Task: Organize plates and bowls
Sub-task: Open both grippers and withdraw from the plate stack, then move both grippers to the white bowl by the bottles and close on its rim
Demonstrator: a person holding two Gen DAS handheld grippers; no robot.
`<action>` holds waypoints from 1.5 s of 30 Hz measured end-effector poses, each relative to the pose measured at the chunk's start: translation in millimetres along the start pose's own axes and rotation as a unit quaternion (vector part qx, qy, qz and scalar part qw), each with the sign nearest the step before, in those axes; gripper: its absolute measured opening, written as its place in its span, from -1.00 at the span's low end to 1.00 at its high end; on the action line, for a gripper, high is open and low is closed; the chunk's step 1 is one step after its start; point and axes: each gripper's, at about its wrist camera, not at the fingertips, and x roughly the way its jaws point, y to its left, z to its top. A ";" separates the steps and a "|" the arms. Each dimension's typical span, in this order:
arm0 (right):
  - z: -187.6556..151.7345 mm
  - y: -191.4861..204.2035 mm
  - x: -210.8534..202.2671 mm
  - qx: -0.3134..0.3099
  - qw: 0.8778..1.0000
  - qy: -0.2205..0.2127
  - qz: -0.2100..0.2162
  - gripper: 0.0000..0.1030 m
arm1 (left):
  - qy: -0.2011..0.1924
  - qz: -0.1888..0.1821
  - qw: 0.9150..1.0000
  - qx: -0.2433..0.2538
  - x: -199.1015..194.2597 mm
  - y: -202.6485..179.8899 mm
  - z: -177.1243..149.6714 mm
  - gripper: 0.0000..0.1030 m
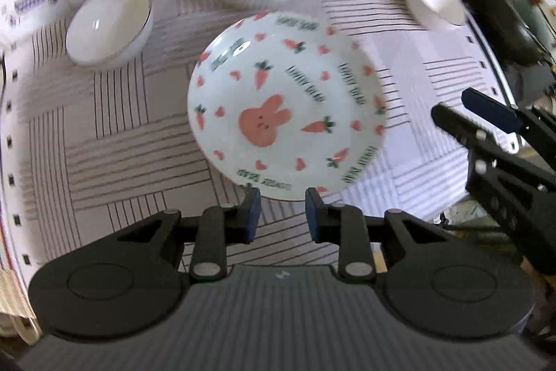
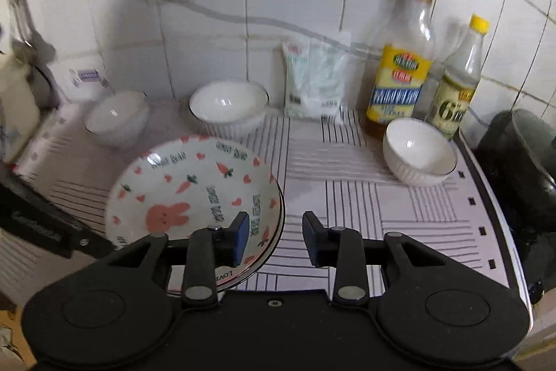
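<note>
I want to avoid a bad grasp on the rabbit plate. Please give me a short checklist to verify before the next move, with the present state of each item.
1. Left gripper open: ok, both pads apart, nothing between them.
2. Left gripper lined up with the near rim of the rabbit plate: ok, the rim sits just beyond the gap.
3. Right gripper open: ok, holds nothing.
4. Plate rim inside the right gripper's gap: not ok, its left pad overlaps the plate and the rim edge lies beside it.
5. Plate free of the three white bowls: ok, none touches it.
6. Plate flat on the striped mat: cannot tell.
</note>
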 end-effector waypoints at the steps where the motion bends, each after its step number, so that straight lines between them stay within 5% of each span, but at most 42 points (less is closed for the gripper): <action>1: -1.1 0.6 -8.4 -0.006 1.000 -0.004 0.009 -0.08 | -0.008 0.002 1.000 0.015 -7.4 -6.3 -1.1 -0.38; 11: -23.4 -40.6 -55.9 0.040 0.999 -0.010 -0.032 0.26 | -0.031 -0.021 0.994 0.106 -42.2 -64.6 12.3 -0.18; 18: -34.5 -106.7 -54.4 0.075 0.996 -0.009 -0.047 0.29 | -0.074 -0.030 0.986 0.143 -41.4 -120.4 51.4 -0.18; 23: -31.2 -149.1 -40.1 0.082 0.995 -0.045 -0.042 0.30 | -0.096 -0.014 0.987 0.129 -28.1 -146.2 85.4 -0.17; 29: -18.4 -181.2 -11.0 0.115 0.984 -0.113 -0.073 0.41 | -0.104 -0.050 0.992 0.058 9.5 -149.9 132.3 -0.09; 32: -8.3 -193.0 22.6 0.124 0.985 -0.093 -0.081 0.40 | -0.122 -0.049 0.991 0.039 26.0 -150.4 143.5 -0.09; 36: -2.6 -215.4 52.2 0.161 0.982 -0.097 -0.022 0.34 | -0.151 -0.052 0.987 0.010 50.4 -151.8 155.6 -0.09; 41: 9.7 -222.8 89.7 0.164 0.981 -0.102 -0.016 0.30 | -0.139 -0.053 0.989 -0.024 76.7 -158.8 166.3 -0.09; 45: 12.6 -239.0 125.5 0.216 0.974 -0.059 -0.020 -0.06 | -0.138 -0.035 0.989 -0.029 98.8 -164.6 179.0 -0.09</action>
